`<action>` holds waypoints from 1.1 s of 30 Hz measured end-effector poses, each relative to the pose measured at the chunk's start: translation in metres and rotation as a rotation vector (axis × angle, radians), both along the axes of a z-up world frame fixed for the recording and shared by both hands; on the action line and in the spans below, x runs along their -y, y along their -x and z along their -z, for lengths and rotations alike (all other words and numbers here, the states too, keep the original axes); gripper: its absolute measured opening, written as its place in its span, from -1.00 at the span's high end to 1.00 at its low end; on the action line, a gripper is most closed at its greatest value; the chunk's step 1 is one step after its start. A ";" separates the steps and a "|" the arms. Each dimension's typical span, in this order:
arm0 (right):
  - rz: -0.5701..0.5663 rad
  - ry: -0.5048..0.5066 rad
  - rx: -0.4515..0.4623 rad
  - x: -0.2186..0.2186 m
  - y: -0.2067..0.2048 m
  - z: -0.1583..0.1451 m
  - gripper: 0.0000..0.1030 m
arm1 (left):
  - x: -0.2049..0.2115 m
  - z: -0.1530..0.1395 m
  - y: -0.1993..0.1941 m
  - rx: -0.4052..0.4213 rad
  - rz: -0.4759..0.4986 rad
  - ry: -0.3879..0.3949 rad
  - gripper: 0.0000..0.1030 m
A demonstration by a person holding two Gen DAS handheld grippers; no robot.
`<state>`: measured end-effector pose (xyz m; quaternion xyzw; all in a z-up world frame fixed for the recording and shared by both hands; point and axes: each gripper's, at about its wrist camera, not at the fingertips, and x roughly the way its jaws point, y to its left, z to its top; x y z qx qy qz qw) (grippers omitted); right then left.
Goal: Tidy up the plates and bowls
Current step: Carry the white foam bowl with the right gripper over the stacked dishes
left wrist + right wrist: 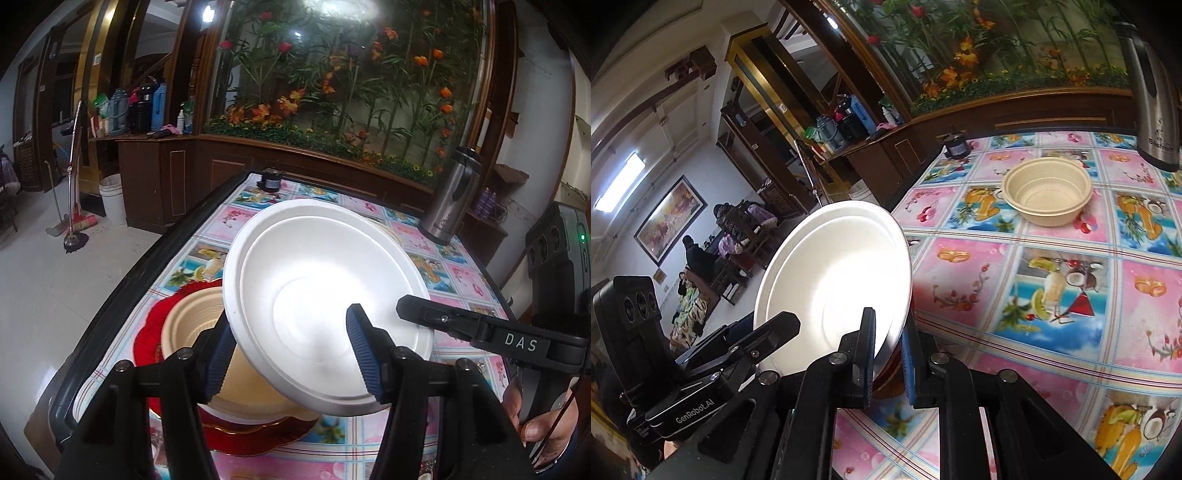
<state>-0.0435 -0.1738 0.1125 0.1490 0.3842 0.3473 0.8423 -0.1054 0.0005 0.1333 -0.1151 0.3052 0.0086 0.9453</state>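
Right gripper [888,354]: you pinch the white plate [842,280] rim, clenched.
Left gripper [291,354]: released, half spread around the plate edge.
Plate: tilted above the tan bowl [192,325] on red plate [147,332].

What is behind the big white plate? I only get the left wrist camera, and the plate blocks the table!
Observer: A tan bowl stands alone on the tablecloth, beyond the white plate.
Operator: Is anything in it?
Observer: No, it sits upright and empty.
Operator: Who is holding the plate?
Observer: The right gripper. Its jaws are shut on the plate's near rim, one pad on each face.
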 end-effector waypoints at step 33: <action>-0.071 0.113 -0.035 -0.078 -0.005 0.016 0.71 | -0.058 0.038 0.008 -0.057 -0.076 0.079 -0.12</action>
